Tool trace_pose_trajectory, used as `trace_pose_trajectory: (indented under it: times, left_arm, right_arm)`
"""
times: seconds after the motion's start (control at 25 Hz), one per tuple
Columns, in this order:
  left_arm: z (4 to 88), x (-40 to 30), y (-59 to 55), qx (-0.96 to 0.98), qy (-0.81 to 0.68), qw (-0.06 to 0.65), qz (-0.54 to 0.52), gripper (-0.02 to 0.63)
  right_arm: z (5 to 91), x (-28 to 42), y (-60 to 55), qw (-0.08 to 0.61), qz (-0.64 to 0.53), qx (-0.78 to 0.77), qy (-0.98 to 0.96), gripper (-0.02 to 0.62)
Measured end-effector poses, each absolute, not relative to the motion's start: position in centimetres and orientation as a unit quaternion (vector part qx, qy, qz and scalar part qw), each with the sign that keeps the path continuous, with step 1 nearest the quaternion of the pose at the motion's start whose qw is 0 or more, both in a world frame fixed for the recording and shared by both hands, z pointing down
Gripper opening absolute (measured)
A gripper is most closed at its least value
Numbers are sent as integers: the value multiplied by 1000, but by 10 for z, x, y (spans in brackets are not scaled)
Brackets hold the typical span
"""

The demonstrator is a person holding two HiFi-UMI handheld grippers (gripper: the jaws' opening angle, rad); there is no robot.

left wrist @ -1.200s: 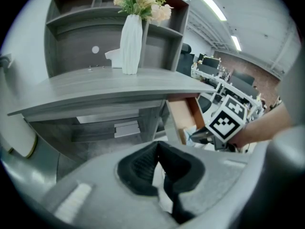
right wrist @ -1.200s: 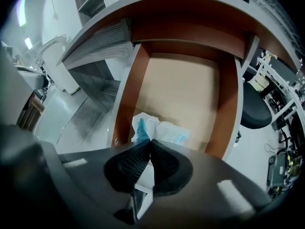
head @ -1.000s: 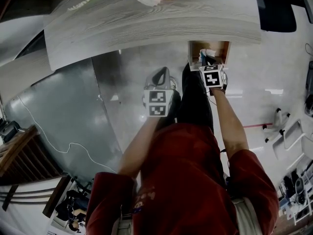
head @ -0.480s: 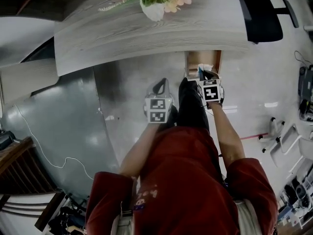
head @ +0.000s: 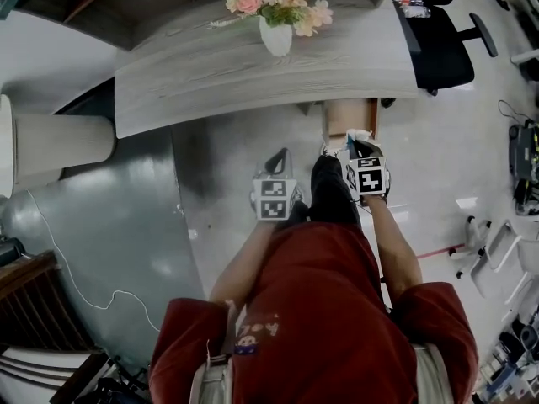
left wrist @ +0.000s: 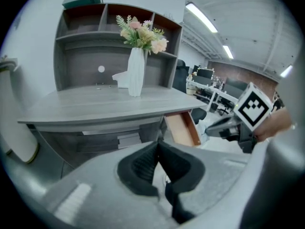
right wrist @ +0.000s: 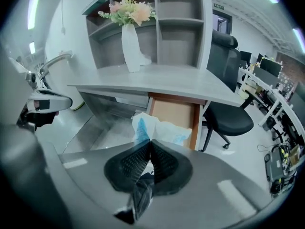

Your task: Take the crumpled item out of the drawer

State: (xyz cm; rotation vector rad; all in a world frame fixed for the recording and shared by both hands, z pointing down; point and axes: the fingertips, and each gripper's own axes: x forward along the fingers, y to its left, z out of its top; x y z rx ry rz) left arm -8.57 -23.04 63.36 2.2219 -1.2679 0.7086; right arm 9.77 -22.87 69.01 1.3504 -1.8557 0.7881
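The crumpled item [right wrist: 155,128] is a white and blue wrapper. My right gripper [right wrist: 149,143] is shut on it and holds it in front of the open wooden drawer [right wrist: 174,116], outside it. From the head view the right gripper [head: 360,146] is just below the drawer [head: 349,118], which juts from under the grey desk, and the wrapper [head: 357,135] shows at its tips. My left gripper [left wrist: 157,147] is shut with nothing in it, left of the person's legs [head: 278,160]. The drawer [left wrist: 181,128] looks bare inside.
A grey desk [head: 253,66] carries a white vase of flowers [head: 276,7]. A black office chair [head: 438,45] stands right of the drawer. A shelf unit [right wrist: 181,27] rises behind the desk. A cable [head: 84,268] trails over the floor at left.
The right gripper has drawn back from the drawer with the wrapper. The head view has shifted, so the desk and drawer sit higher in frame. The left gripper stays shut.
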Motion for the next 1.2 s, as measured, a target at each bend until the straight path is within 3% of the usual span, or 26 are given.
trace_pose_trajectory:
  times: [0.96,1.2]
  left_arm:
    - [547,-124,-196,836,-474,175,213,-3]
    - [528,-126,-191,843,-474,137,213,-3]
  right_arm:
    - [546,84,-179,220,232,600,-734,3]
    - [529,83,-168,222,192,597,-747,3]
